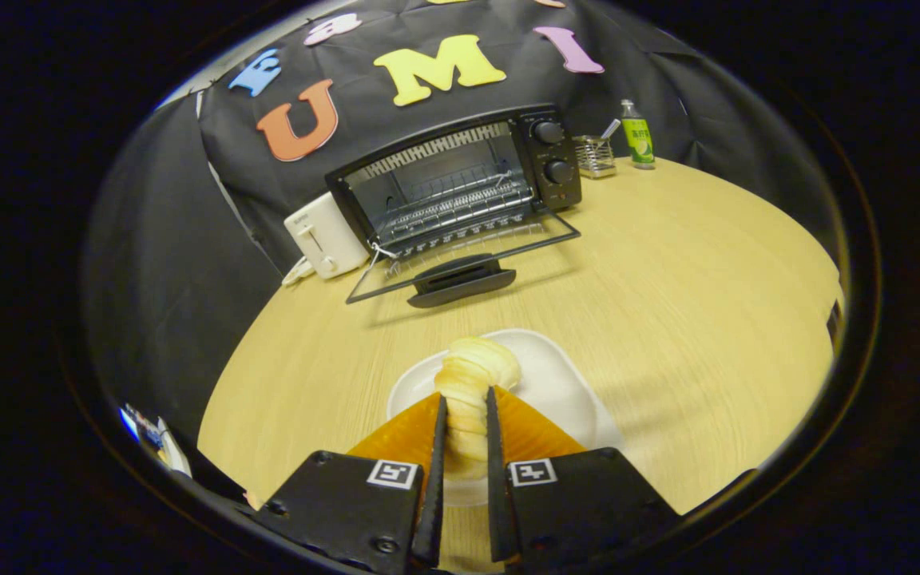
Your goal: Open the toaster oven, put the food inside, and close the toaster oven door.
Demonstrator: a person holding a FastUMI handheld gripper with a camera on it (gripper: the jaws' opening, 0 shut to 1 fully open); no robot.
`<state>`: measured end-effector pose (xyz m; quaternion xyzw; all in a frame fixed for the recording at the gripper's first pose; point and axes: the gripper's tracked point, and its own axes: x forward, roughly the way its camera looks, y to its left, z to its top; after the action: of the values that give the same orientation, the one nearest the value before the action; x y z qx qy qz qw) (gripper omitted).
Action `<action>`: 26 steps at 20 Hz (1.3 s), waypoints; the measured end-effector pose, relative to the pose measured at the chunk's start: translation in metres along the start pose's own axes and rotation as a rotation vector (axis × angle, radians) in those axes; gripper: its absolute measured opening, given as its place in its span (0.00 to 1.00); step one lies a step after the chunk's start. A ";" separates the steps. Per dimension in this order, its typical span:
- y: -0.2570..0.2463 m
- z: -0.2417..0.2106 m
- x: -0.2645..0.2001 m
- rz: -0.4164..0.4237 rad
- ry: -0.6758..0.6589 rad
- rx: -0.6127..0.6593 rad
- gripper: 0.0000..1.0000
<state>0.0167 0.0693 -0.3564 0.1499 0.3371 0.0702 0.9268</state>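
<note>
Gripper view: pastry's (468, 391) base behind gripper (466, 403).

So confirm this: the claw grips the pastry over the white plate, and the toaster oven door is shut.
Wrong on the door. The gripper view shows the toaster oven door folded down open, rack exposed. The rest holds: the claw grips the pastry over the white plate.

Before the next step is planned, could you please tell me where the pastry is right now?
The pastry is clamped between the tongs over the white plate, with the open oven farther ahead on the table.
</note>
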 end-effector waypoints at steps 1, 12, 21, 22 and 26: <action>0.001 0.009 -0.005 0.012 -0.020 -0.001 0.28; 0.024 0.164 0.003 0.178 -0.225 0.188 0.28; 0.031 0.195 0.127 0.127 -0.189 0.252 0.28; 0.034 0.195 0.137 0.126 -0.173 0.267 0.28; 0.039 0.205 0.174 0.105 -0.163 0.303 0.28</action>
<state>0.2808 0.0992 -0.2996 0.3105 0.2593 0.0546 0.9129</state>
